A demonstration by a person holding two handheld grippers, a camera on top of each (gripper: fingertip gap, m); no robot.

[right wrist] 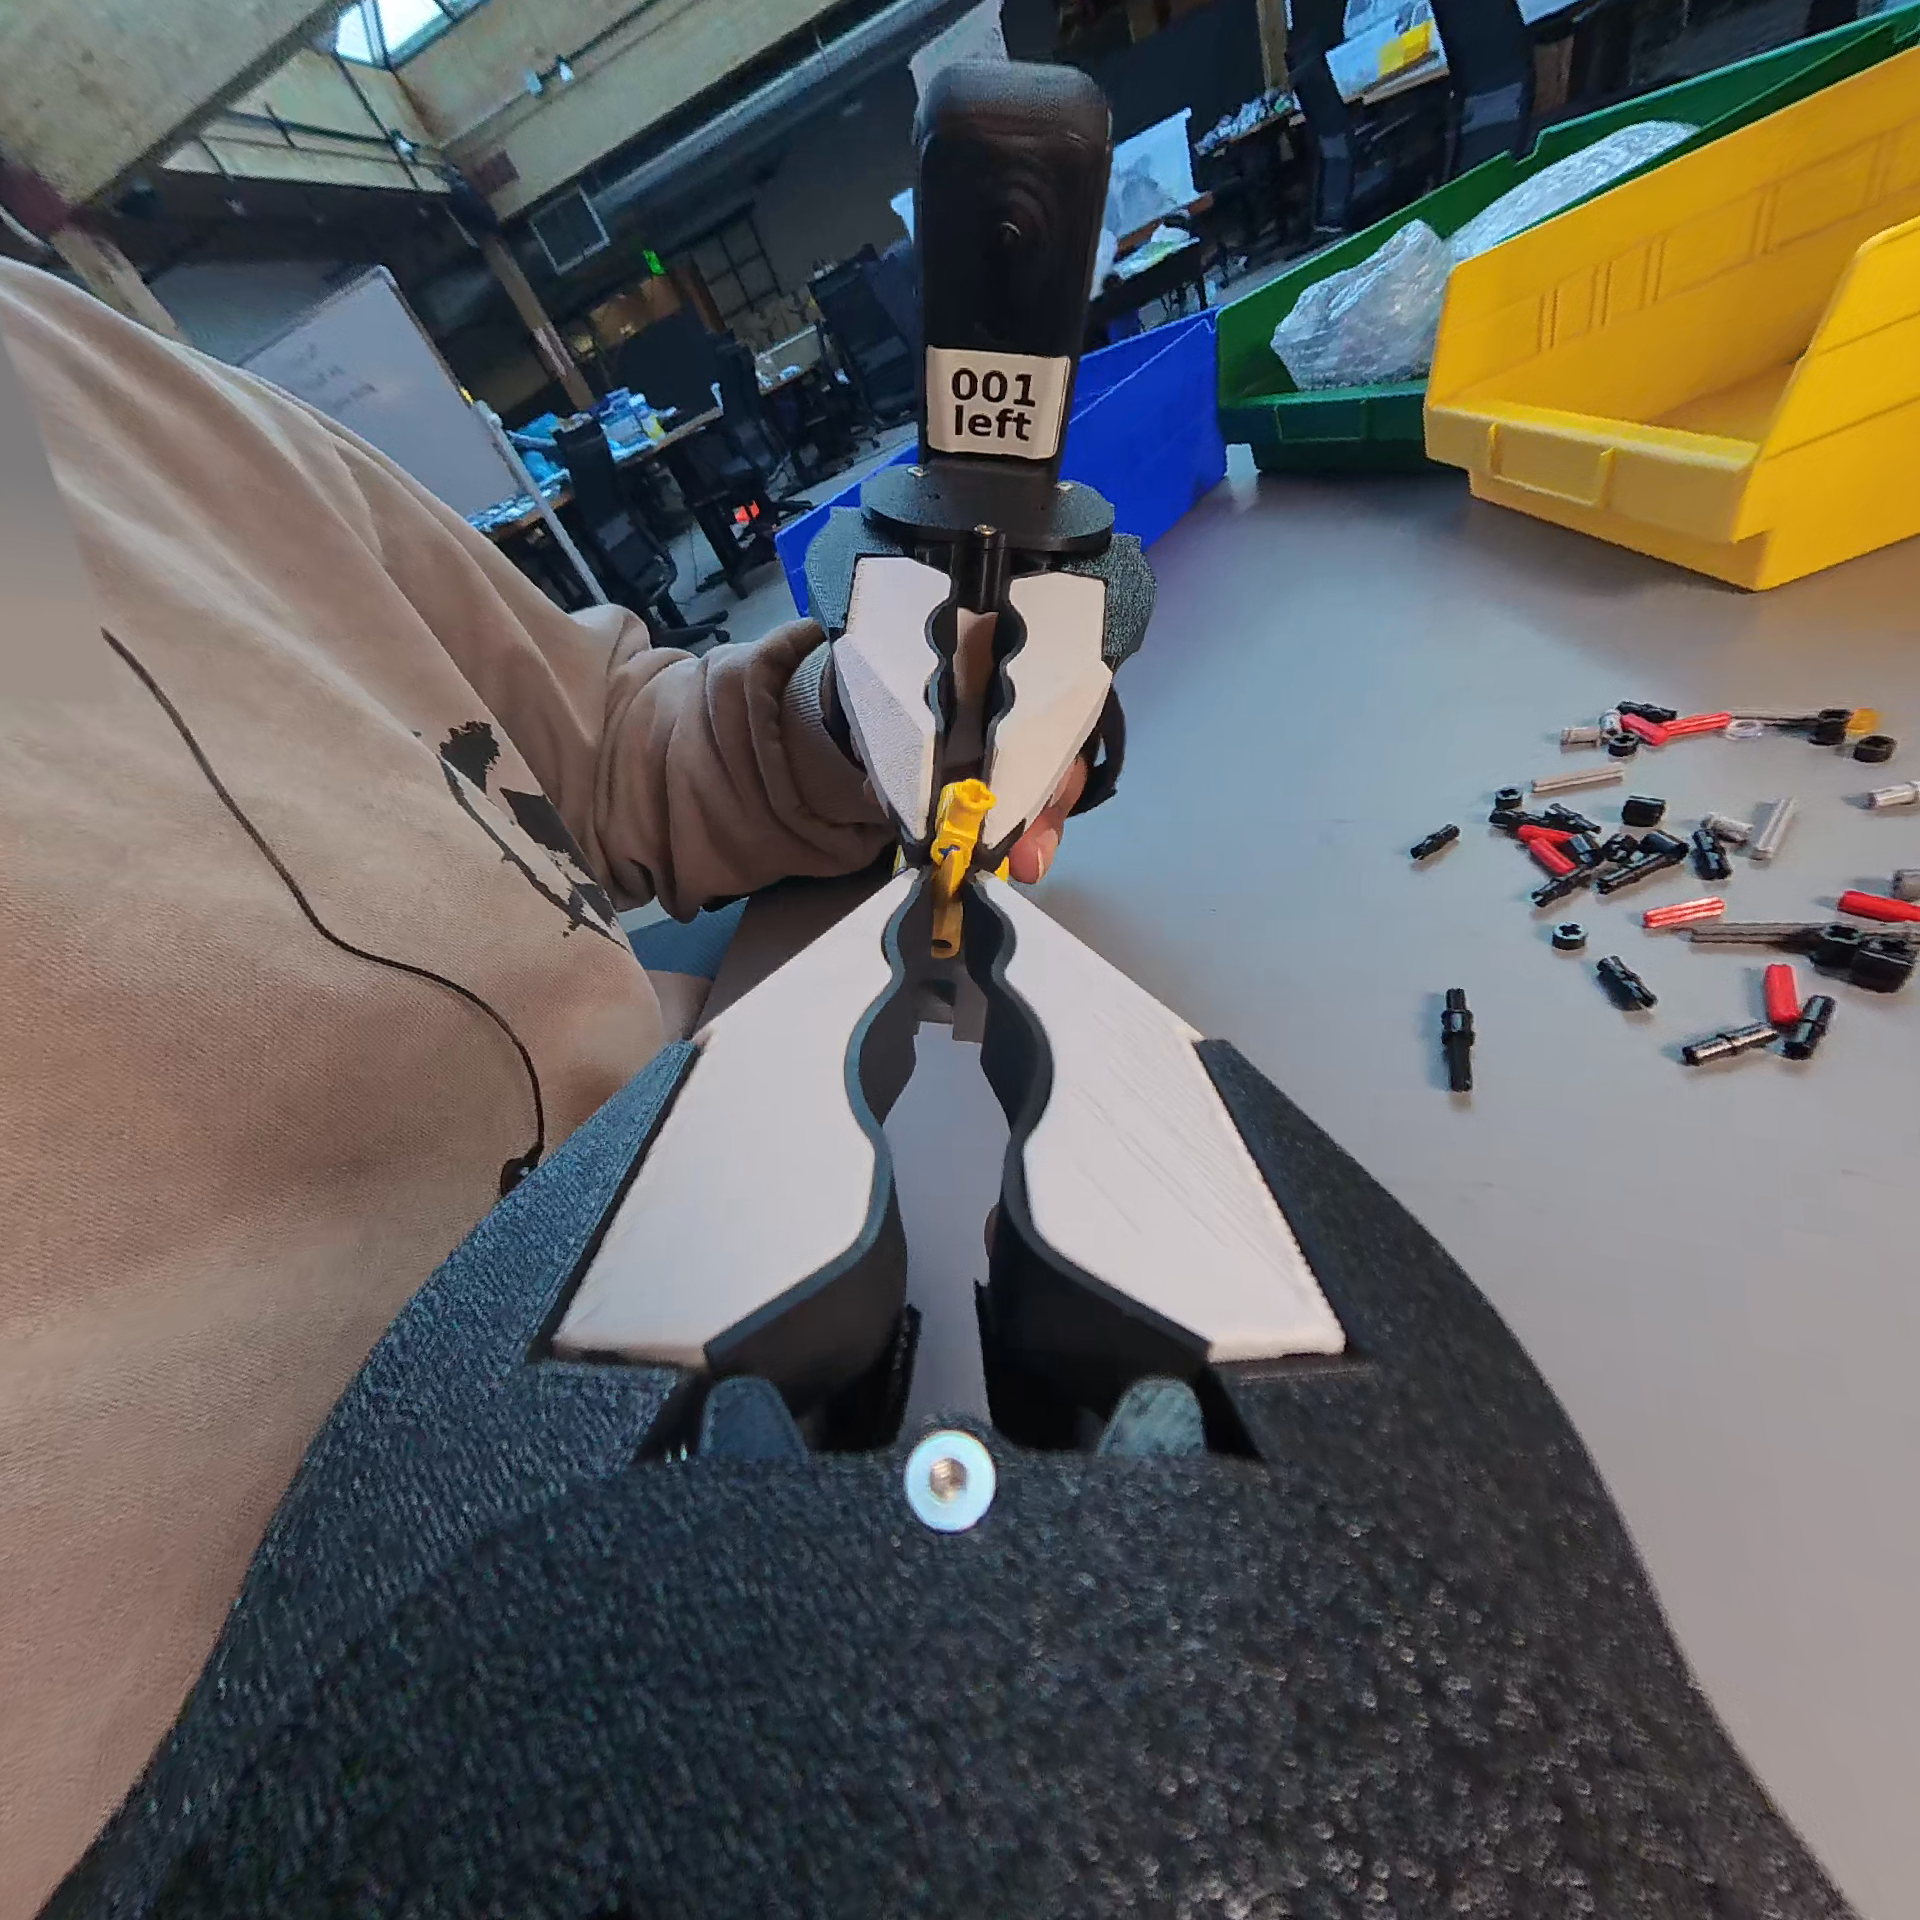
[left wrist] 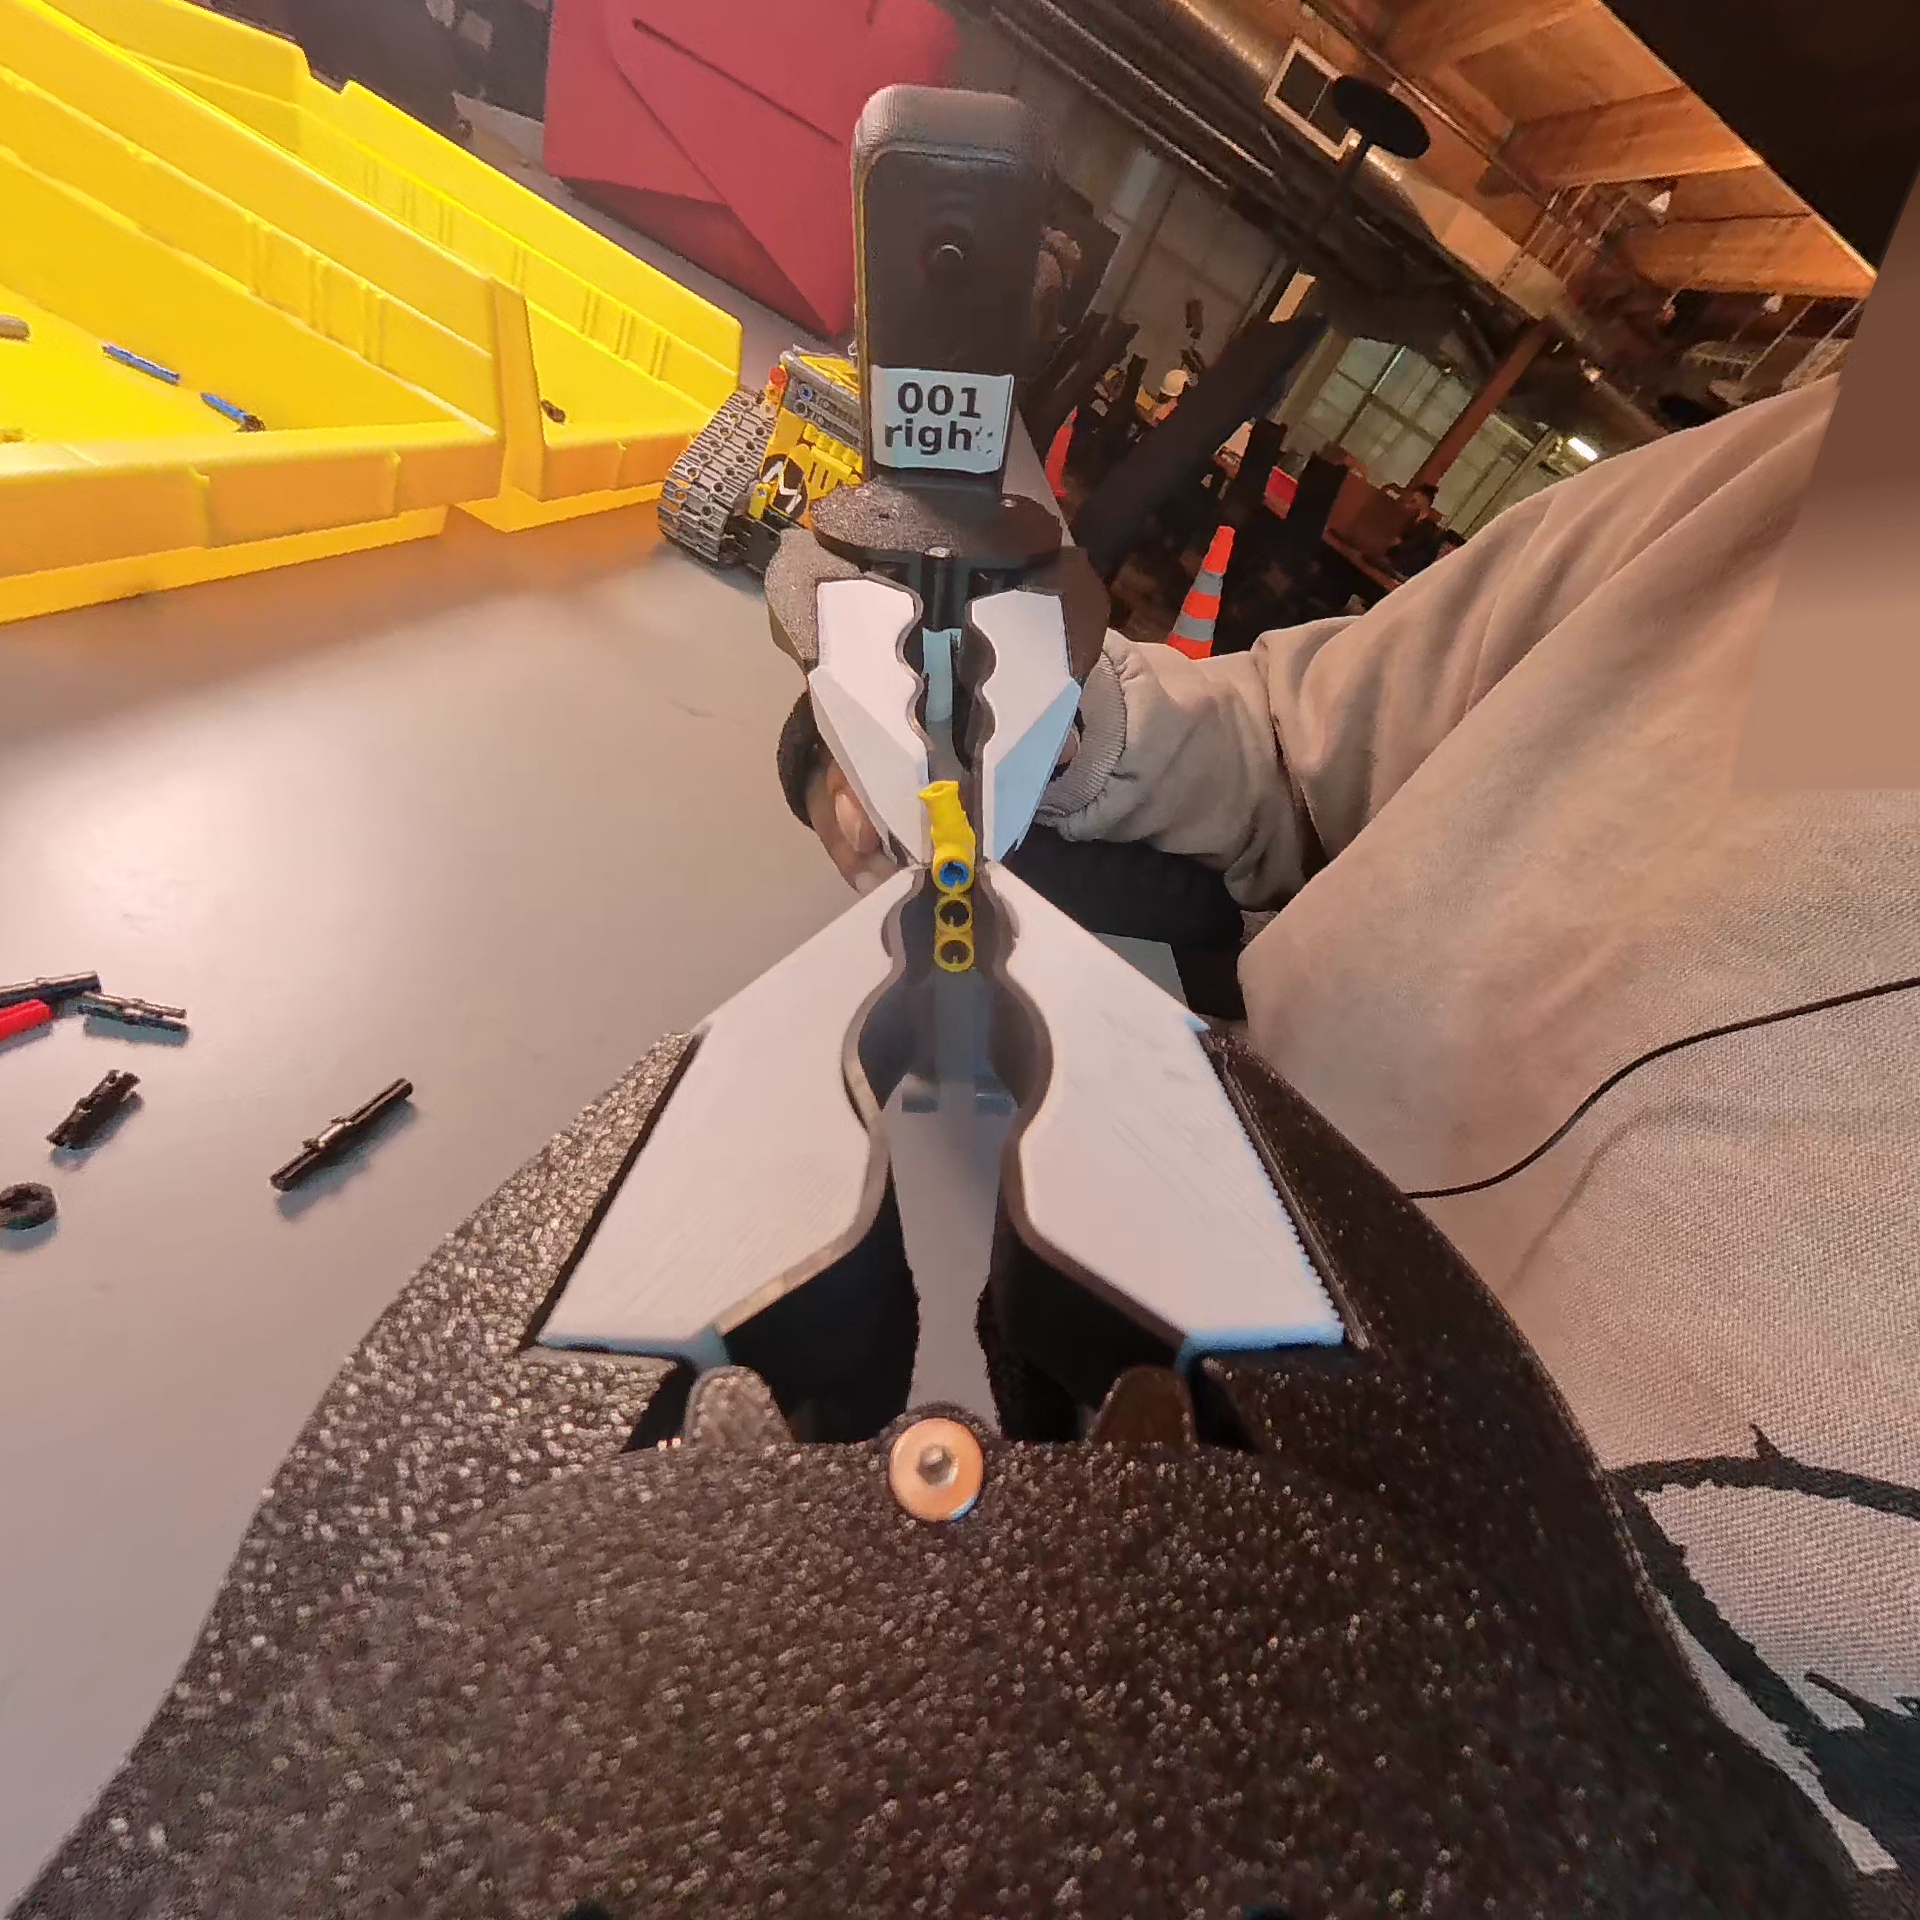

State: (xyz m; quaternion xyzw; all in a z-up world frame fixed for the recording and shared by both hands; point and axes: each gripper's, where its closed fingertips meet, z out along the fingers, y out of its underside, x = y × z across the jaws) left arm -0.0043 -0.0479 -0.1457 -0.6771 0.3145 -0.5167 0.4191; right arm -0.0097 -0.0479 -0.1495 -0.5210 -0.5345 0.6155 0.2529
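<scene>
In the left wrist view my left gripper [left wrist: 951, 881] is shut on a yellow beam [left wrist: 951, 928] with three holes; a blue pin [left wrist: 951, 871] sits in its end hole. My right gripper [left wrist: 948, 836] faces it tip to tip, shut on a small yellow connector [left wrist: 943, 816] that meets the beam at the pin. In the right wrist view my right gripper [right wrist: 945, 881] is shut on a yellow piece [right wrist: 945, 920] seen edge-on. The left gripper [right wrist: 958, 836] is opposite it, with the other yellow piece [right wrist: 966, 808] between its fingers. Both are held above the grey table [right wrist: 1299, 727].
Yellow bins [left wrist: 312, 416], a red bin [left wrist: 727, 156] and a yellow tracked model vehicle [left wrist: 743, 483] stand at the back. Loose black pins [left wrist: 343, 1132] lie to the left. A pile of black, red and grey parts [right wrist: 1714, 862] lies to the right, before yellow [right wrist: 1714, 416], green [right wrist: 1340, 410] and blue [right wrist: 1143, 436] bins. Beige sleeves [left wrist: 1403, 779] flank the grippers. The tips of both grippers are at nearly the same place.
</scene>
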